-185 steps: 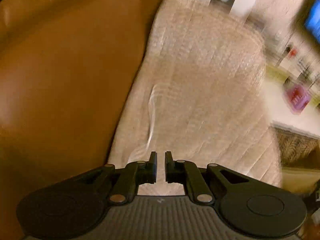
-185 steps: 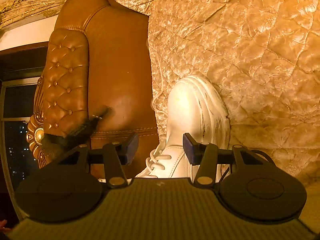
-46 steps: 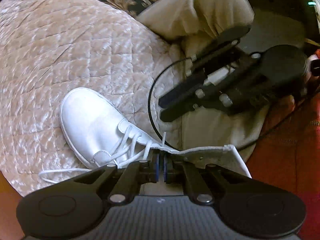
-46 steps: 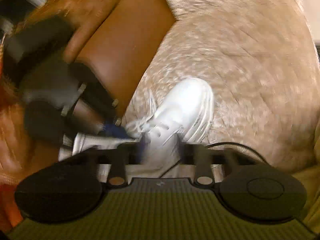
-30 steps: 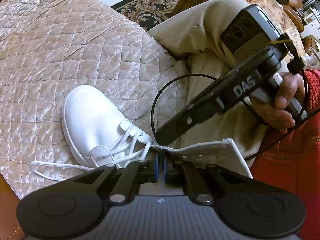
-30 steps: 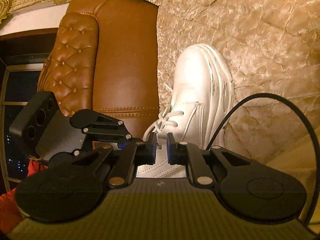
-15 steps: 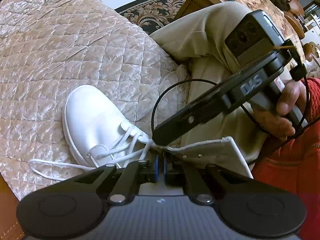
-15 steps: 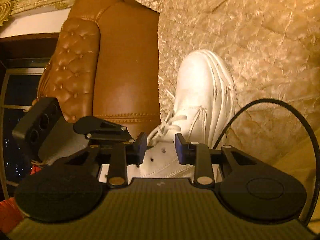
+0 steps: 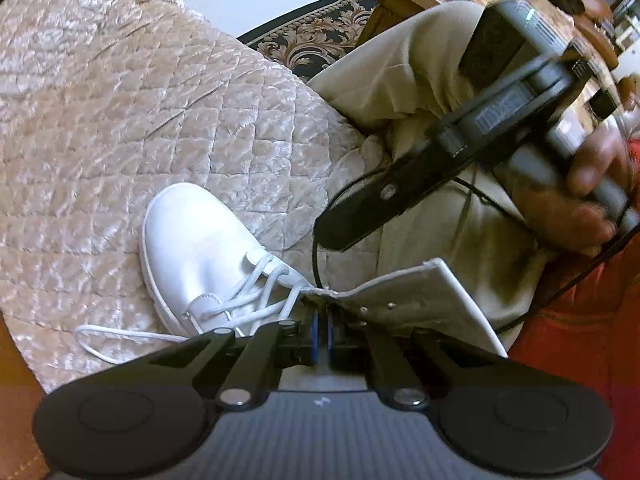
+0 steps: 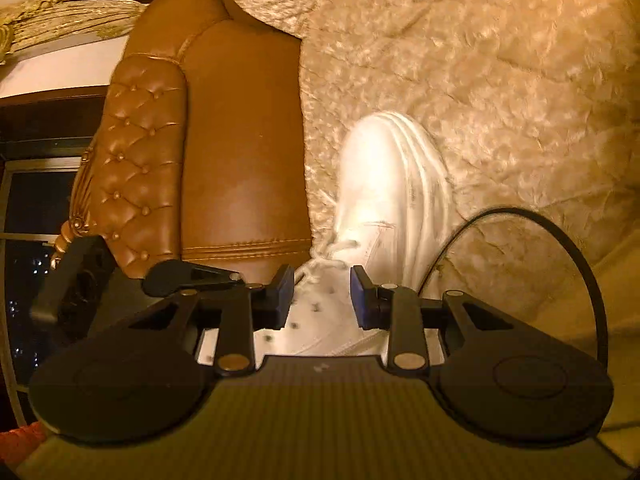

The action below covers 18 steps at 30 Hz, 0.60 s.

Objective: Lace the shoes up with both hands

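Surface: quilted beige velvet cover (image 9: 168,128) over a tan buttoned leather sofa (image 10: 240,152); my beige-trousered leg (image 9: 420,92) alongside.
Shoe: white leather lace-up sneaker (image 9: 196,248) lying on the cover, toe pointing away from me, just beside my leg.
Lace: white cord (image 9: 120,334), one loose loop trailing off the shoe onto the quilt.
My left gripper (image 9: 320,330): blue pads together, pinching the sneaker's upper edge at the eyelet flap.
My right gripper (image 10: 322,296): fingers apart, clasping nothing, poised over the eyelet flap.

Quilted cream cover (image 9: 132,112), tufted leather armrest (image 10: 140,152), patterned rug (image 9: 320,40)
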Each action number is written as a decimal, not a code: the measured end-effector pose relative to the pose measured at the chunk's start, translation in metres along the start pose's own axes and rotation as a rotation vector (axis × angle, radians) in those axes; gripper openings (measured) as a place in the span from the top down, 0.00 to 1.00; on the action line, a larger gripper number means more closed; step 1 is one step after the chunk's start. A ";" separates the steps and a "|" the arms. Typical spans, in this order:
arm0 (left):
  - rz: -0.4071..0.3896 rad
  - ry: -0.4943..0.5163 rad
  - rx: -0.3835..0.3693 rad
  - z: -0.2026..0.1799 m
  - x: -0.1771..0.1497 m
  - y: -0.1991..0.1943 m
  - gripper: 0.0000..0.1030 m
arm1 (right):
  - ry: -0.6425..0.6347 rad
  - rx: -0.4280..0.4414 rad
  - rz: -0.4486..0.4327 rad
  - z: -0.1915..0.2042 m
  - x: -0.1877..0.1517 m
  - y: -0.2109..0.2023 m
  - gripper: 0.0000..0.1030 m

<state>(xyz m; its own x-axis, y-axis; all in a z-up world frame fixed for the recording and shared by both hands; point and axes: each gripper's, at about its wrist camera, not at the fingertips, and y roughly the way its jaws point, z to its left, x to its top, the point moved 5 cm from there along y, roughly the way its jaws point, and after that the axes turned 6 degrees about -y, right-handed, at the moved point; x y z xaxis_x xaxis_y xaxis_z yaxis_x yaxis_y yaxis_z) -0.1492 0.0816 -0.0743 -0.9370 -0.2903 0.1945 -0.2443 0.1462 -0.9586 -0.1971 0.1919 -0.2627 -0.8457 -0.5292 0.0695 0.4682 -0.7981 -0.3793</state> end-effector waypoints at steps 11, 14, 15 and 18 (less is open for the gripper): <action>0.001 0.018 0.012 -0.001 0.000 0.001 0.97 | -0.613 -0.232 0.108 0.108 -0.026 -0.014 0.41; 0.014 0.048 0.031 -0.004 0.001 0.002 0.96 | -0.537 -0.230 0.111 0.092 -0.026 -0.016 0.41; 0.022 0.065 0.037 -0.006 0.002 0.003 0.96 | -0.521 -0.238 0.107 0.087 -0.026 -0.020 0.41; 0.051 0.111 0.050 -0.012 0.006 0.005 0.95 | -0.465 -0.255 0.098 0.071 -0.025 -0.030 0.41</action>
<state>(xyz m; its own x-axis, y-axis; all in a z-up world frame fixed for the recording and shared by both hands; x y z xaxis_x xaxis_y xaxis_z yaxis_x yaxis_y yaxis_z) -0.1589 0.0924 -0.0758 -0.9704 -0.1769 0.1647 -0.1857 0.1095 -0.9765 -0.1717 0.2084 -0.1879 -0.5713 -0.7158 0.4016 0.4131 -0.6736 -0.6129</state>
